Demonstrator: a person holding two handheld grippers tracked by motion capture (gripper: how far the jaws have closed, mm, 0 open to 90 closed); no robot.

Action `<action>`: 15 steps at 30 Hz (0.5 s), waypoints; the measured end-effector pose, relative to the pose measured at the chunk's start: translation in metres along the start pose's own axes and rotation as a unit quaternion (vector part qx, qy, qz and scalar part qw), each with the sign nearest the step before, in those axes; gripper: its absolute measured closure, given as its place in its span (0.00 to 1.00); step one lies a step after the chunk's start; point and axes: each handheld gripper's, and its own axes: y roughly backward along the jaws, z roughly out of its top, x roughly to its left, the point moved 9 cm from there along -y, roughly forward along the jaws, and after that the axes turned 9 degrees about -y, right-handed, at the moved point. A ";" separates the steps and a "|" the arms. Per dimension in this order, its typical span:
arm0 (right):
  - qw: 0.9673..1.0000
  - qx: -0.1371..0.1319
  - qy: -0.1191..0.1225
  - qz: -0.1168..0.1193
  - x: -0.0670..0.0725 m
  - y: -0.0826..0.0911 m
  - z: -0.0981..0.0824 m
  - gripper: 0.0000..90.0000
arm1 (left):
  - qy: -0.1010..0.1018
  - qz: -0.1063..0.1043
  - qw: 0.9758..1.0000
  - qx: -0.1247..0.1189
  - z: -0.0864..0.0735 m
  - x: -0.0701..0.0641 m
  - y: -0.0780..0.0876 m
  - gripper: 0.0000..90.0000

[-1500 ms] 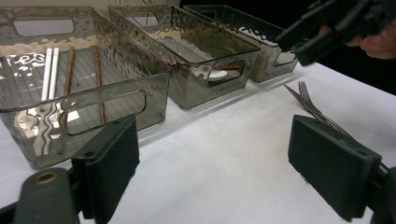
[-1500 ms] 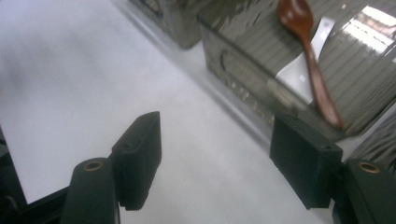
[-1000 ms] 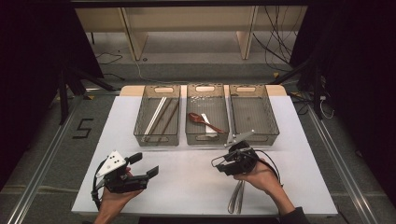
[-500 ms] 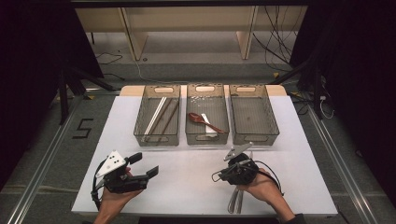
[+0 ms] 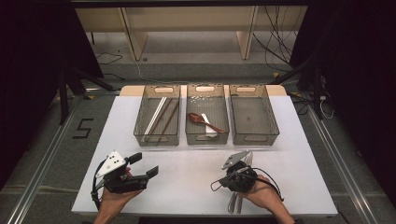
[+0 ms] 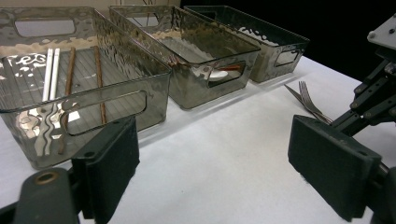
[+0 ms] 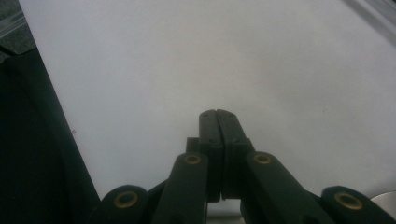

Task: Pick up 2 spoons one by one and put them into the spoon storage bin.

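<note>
Three clear bins stand in a row at the back of the white table (image 5: 187, 186). The left bin (image 5: 158, 138) holds white and brown chopsticks (image 6: 52, 72). A brown spoon (image 5: 201, 119) lies in the middle bin (image 5: 207, 136). The right bin (image 5: 254, 138) has nothing in it. Metal forks (image 5: 237, 204) lie on the table under my right hand, with their tines (image 6: 306, 93) pointing at the bins. My right gripper (image 5: 216, 185) (image 7: 216, 122) points left over the table; its jaws have just been closing and now meet with nothing between them. At the front left my left gripper (image 5: 144, 164) (image 6: 222, 158) is open and holds nothing.
The table's front edge (image 5: 187, 213) runs just below both hands. A wooden shelf frame (image 5: 187, 28) and loose cables (image 5: 275, 42) lie on the floor beyond the table. Dark stands (image 5: 65, 79) flank the table on both sides.
My right gripper moved toward the front edge and lower, over the forks, turned left, and its jaws closed. The left gripper stayed where it was.
</note>
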 end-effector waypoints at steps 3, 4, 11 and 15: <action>1.000 0.008 -0.002 0.003 0.002 -0.001 -0.004 1.00 | 0.001 0.000 1.000 0.000 0.000 0.000 0.000 0.18; 1.000 0.008 0.002 0.000 0.002 -0.002 -0.005 1.00 | 0.001 0.001 1.000 0.001 0.000 0.000 0.000 0.18; 1.000 0.021 -0.002 0.003 0.005 -0.005 -0.015 1.00 | 0.002 0.000 1.000 0.002 0.001 -0.001 -0.002 0.18; 1.000 0.027 -0.004 0.004 0.005 -0.005 -0.020 1.00 | 0.003 -0.001 1.000 0.004 0.000 -0.001 -0.003 0.18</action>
